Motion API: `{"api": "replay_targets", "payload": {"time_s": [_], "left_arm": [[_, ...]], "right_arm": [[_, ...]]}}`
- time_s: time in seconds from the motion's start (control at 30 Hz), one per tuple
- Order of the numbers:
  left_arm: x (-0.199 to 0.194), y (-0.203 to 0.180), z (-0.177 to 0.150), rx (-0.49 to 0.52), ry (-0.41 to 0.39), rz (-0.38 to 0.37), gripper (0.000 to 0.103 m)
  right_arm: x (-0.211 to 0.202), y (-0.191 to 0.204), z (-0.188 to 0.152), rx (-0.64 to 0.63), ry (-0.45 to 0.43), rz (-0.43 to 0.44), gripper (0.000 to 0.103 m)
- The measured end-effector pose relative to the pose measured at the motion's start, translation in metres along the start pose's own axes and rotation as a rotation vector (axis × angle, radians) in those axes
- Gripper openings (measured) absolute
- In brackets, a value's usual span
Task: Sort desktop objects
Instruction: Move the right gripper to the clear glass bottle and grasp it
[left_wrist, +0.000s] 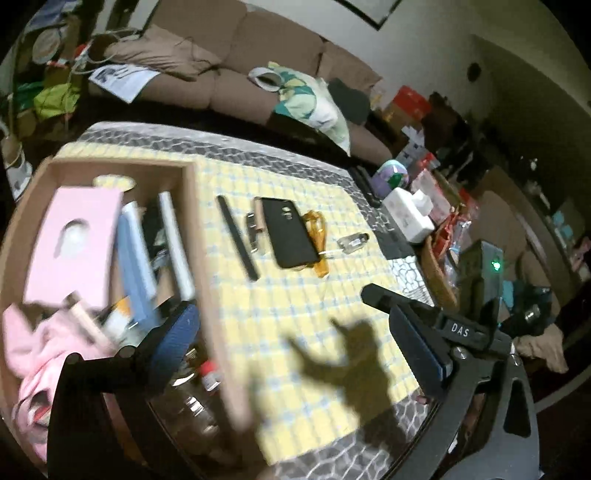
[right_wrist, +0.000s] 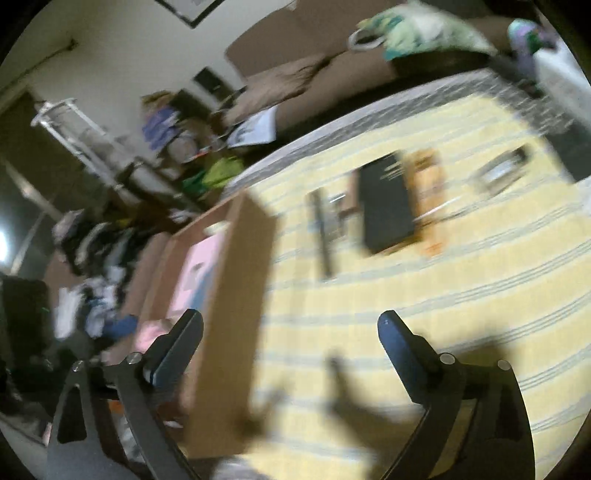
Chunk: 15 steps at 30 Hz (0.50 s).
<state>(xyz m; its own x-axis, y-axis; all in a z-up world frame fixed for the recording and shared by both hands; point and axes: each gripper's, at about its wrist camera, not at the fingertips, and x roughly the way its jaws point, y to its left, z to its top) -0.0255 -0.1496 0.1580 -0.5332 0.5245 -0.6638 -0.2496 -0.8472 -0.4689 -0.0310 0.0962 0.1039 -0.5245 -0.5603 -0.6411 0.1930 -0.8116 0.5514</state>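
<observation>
Two grippers spread wide, empty: left gripper (left_wrist: 284, 314) and right gripper (right_wrist: 290, 328) straddle cardboard box (left_wrist: 199, 236) wall; bare yellow tablecloth (left_wrist: 314, 295) at 12 o'clock.

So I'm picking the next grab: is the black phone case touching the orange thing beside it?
Touching: the left wrist view shows the black phone case lying over the orange thing's edge.

The right claw (right_wrist: 290, 332) hangs wide apart and empty over the box wall (right_wrist: 236, 295). Beyond, on the yellow-clothed counter (right_wrist: 406, 302), lie a black phone case (right_wrist: 386, 205) and a black strip (right_wrist: 323, 236), all blurred.
</observation>
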Motion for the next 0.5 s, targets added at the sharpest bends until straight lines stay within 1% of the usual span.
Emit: {"api": "replay_targets", "payload": {"time_s": [0.1,0.17,0.2,0.27,0.33,0.4,0.5], "left_arm": [[0.032,-0.024,0.012,0.015,0.02,0.008,0.103],[0.05,-0.033,0.017,0.015,0.032,0.028,0.103],[0.066,-0.039,0.022,0.013,0.042,0.043,0.103],[0.088,-0.046,0.028,0.016,0.058,0.068,0.103],[0.116,-0.056,0.035,0.039,0.074,0.099,0.103],[0.138,-0.069,0.039,0.092,0.077,0.111,0.103],[0.177,-0.096,0.042,0.225,0.1,0.123,0.103]], "right_arm": [[-0.023,-0.035,0.02,-0.004,-0.05,-0.094,0.1],[-0.035,-0.058,0.032,0.014,-0.071,-0.134,0.1],[-0.039,-0.072,0.038,0.029,-0.08,-0.153,0.1],[-0.046,-0.101,0.051,0.075,-0.094,-0.176,0.1],[-0.047,-0.128,0.061,0.135,-0.091,-0.183,0.1],[-0.045,-0.155,0.069,0.207,-0.086,-0.184,0.1],[-0.044,-0.185,0.08,0.249,-0.093,-0.201,0.1]]}}
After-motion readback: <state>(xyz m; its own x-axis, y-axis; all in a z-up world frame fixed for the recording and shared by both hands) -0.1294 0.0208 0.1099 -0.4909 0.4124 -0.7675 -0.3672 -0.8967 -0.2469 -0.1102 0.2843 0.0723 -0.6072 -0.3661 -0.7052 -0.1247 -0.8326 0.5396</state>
